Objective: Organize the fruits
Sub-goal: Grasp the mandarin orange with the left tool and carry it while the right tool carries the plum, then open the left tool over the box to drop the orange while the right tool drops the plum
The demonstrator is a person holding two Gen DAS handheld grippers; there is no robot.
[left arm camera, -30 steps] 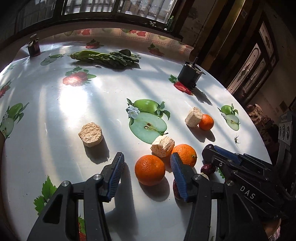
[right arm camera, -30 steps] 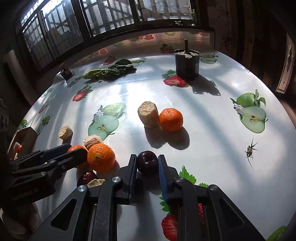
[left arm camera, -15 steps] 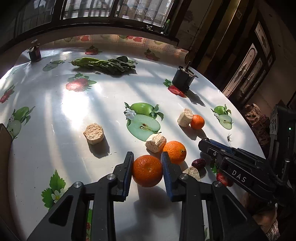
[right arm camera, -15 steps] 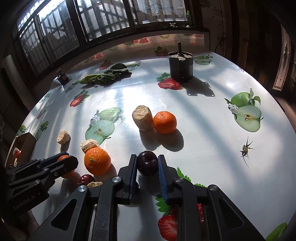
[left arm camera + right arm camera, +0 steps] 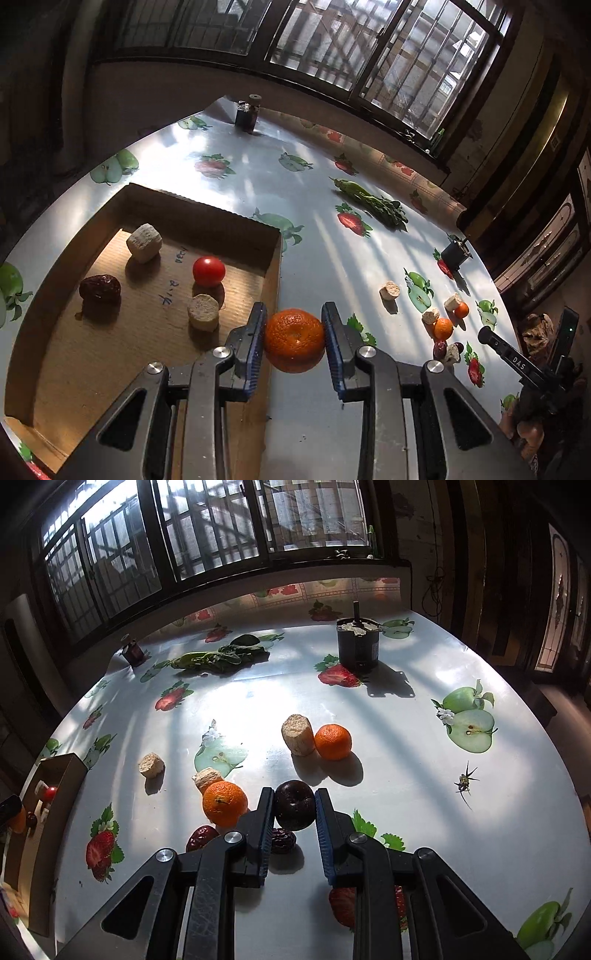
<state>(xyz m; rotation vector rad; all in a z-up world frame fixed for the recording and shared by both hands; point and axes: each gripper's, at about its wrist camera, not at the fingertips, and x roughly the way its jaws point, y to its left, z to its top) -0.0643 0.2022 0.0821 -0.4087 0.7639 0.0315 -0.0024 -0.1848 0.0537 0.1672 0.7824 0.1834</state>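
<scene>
Beside the cardboard box (image 5: 271,280) on the table (image 5: 325,258), the left gripper (image 5: 294,341) clamps an orange (image 5: 294,340) squarely between its fingertips just outside the box wall, while the right gripper (image 5: 294,810) pinches a dark plum (image 5: 294,805) between its tips above the table.

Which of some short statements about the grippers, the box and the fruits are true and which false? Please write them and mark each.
1. The left gripper holds an orange. True.
2. The right gripper is empty. False: it is shut on a dark plum.
3. The box contains a tomato. True.
4. The box contains two oranges. False: none lies inside.
5. Greens lie near the window. True.
</scene>
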